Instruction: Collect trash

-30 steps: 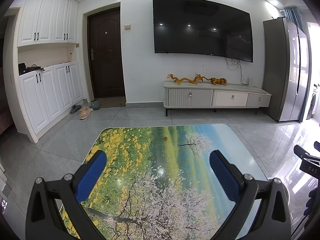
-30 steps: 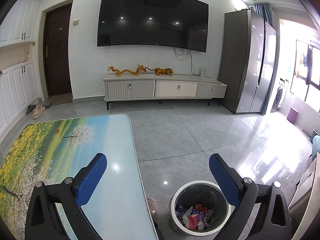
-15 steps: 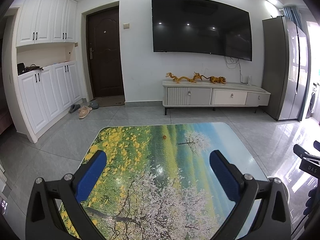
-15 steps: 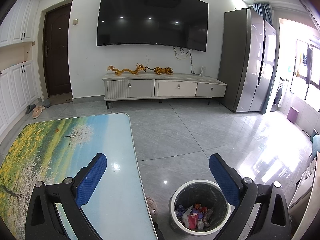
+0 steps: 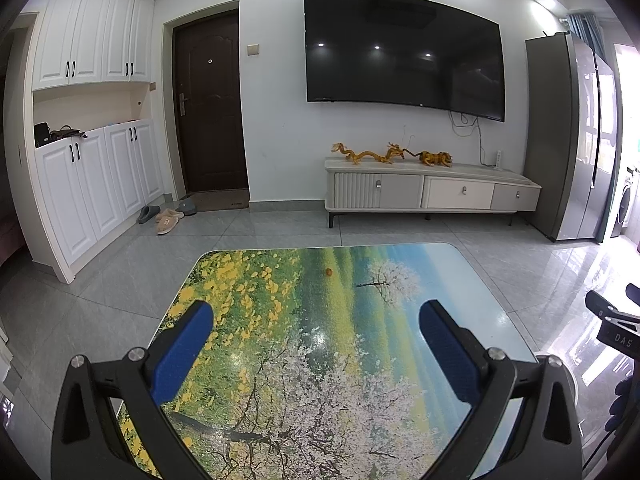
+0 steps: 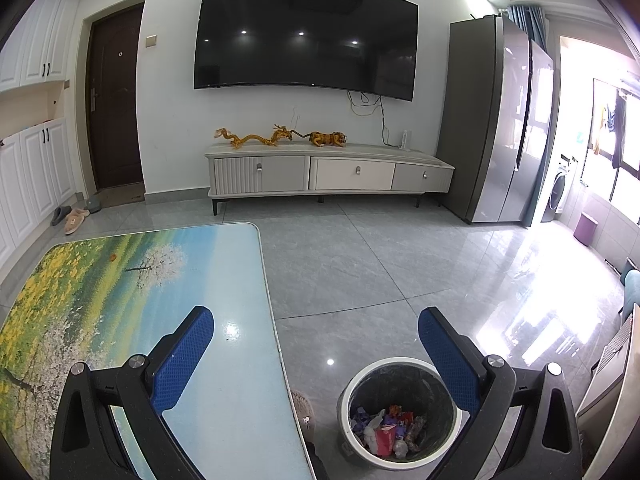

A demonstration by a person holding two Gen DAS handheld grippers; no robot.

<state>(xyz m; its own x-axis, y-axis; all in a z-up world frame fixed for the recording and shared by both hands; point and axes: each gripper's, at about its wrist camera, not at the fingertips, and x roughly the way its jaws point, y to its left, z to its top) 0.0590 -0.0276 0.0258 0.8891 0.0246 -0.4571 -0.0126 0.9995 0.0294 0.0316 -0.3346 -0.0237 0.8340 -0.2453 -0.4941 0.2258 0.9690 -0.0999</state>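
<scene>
My left gripper (image 5: 316, 344) is open and empty above a low table (image 5: 460, 280) with a printed landscape top. A small orange scrap (image 5: 328, 271) lies on the table's far part; it also shows in the right wrist view (image 6: 113, 257). My right gripper (image 6: 316, 344) is open and empty, straddling the table's right edge (image 6: 268, 304) and the floor. A round white bin (image 6: 400, 416) with a dark liner stands on the floor under its right finger, holding several coloured wrappers (image 6: 386, 430). The right gripper's body shows at the right edge of the left wrist view (image 5: 616, 328).
A TV cabinet (image 5: 432, 192) with golden figurines stands against the far wall under a wall TV (image 5: 400, 48). A grey fridge (image 6: 500, 120) stands at the right. White cupboards (image 5: 92, 184), a dark door and slippers (image 5: 168, 216) are at the left. Grey tile floor surrounds the table.
Both views have shifted slightly; the table edge sits a little nearer in each. Both grippers stay open and empty.
</scene>
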